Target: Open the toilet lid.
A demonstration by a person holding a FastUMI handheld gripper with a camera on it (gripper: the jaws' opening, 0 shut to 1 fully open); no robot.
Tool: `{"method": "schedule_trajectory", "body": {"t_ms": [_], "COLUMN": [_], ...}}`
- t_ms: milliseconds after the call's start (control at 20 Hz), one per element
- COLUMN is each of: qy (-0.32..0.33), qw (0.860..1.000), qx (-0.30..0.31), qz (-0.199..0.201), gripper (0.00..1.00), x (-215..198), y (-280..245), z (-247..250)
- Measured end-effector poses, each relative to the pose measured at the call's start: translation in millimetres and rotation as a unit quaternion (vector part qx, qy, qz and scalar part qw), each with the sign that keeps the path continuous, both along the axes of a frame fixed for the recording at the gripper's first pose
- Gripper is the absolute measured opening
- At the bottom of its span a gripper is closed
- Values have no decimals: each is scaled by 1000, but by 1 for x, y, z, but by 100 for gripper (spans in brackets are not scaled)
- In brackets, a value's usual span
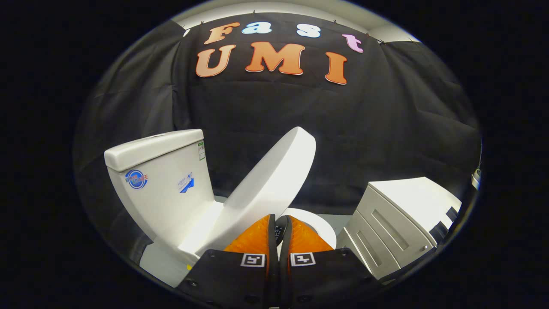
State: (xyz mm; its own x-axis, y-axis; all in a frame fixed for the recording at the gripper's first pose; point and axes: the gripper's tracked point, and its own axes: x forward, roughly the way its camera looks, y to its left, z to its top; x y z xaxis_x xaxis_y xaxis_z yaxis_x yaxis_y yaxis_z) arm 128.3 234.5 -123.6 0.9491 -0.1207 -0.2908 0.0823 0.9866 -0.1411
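Although the toilet lid is already raised partway, tilted toward the tank just ahead of the tool, it is judged rigid, smooth and slippery. The tool's fingers are seen pressed together, gripping nothing; the lid's lower edge is best pushed.

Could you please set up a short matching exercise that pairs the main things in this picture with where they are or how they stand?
Things:
1. lid
2. tank
3. cabinet
4. claw

Places or states:
A. off to the right of the toilet, drawers facing it
B. fingers close together at the lid's lower edge
C. raised and tilted back, partly open
D. behind the lid, stickers on its side

Pairs: 1-C, 2-D, 3-A, 4-B
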Motion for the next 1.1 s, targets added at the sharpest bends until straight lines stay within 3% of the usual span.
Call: {"method": "schedule_trajectory", "body": {"t_ms": [400,1100], "qy": [-8,-40], "qw": [998,987], "qx": [-65,-141], "qz": [12,71], "gripper": [8,8], "x": [7,18], "y": [54,172], "z": [22,37]}}
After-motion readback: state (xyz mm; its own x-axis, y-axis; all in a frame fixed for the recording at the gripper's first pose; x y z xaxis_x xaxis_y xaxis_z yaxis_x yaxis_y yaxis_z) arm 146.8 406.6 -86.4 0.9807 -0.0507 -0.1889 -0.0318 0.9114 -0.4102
